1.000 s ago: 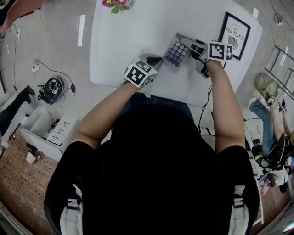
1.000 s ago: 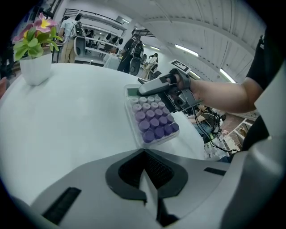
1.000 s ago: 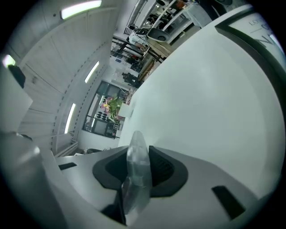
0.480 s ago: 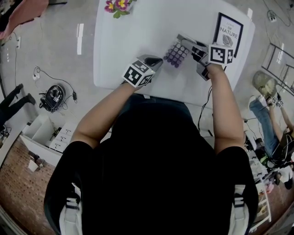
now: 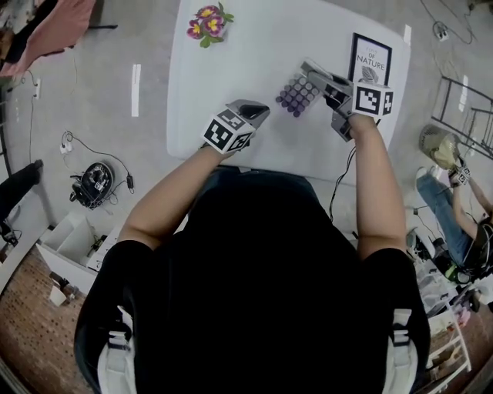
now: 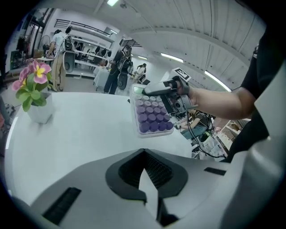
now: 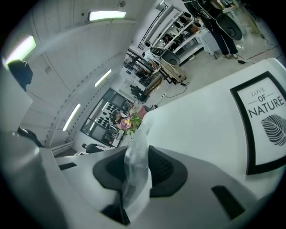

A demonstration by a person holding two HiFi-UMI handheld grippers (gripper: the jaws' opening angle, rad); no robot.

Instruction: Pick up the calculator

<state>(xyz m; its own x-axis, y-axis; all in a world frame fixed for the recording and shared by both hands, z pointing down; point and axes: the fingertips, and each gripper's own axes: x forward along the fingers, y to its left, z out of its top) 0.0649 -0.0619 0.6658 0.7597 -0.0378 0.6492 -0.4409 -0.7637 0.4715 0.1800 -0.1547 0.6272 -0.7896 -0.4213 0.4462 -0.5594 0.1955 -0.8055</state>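
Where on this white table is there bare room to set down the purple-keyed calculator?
Bare: the middle of the white table, between the potted pink flowers and the black-framed print. Crowded: the right end, where the purple-keyed calculator hangs beside that print.

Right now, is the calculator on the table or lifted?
Lifted. The calculator hangs tilted, clear of the table, its edge clamped in the right hand-held gripper.

The left gripper's (image 6: 144,152) grey jaws meet at their tips with nothing between them, over a white table (image 6: 80,134). Beyond them, to the right, the right gripper (image 6: 157,91) clamps the far edge of a clear-cased calculator with round purple keys (image 6: 151,117), which is tilted. A white pot of pink and yellow flowers (image 6: 33,91) stands far left.
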